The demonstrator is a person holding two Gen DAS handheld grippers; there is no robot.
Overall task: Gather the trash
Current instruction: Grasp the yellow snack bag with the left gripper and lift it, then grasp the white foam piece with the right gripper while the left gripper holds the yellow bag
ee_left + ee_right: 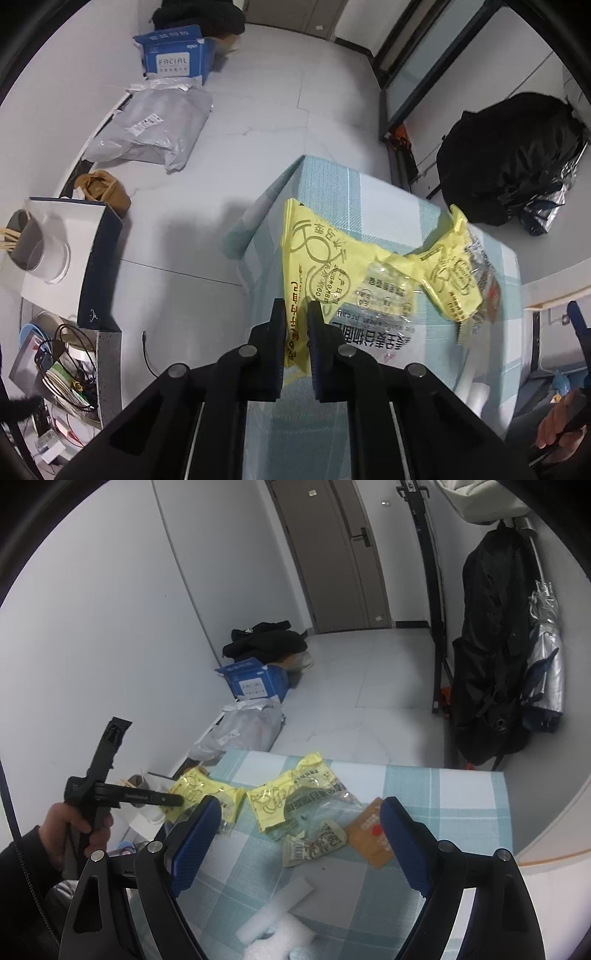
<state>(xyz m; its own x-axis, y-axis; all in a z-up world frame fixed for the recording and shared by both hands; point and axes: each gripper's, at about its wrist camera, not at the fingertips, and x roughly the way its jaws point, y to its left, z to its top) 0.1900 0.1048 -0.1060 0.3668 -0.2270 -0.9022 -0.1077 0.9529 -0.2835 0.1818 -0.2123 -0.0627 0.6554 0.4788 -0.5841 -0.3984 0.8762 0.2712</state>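
Left tool (297, 314) clamped on yellow wrapper (314, 258); right tool (301, 827) apart above checked surface (461, 794). Advice: lift wrapper clear of second yellow wrapper (284, 797) beside it, grip firm.

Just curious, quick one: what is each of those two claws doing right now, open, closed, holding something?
Left gripper: closed on the yellow wrapper.
Right gripper: wide open, holding nothing.

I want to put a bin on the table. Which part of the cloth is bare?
Bare checked tablecloth lies at the far right corner, right of the orange packet. The left and middle are crowded: yellow wrappers, a torn label, white foam pieces in front.
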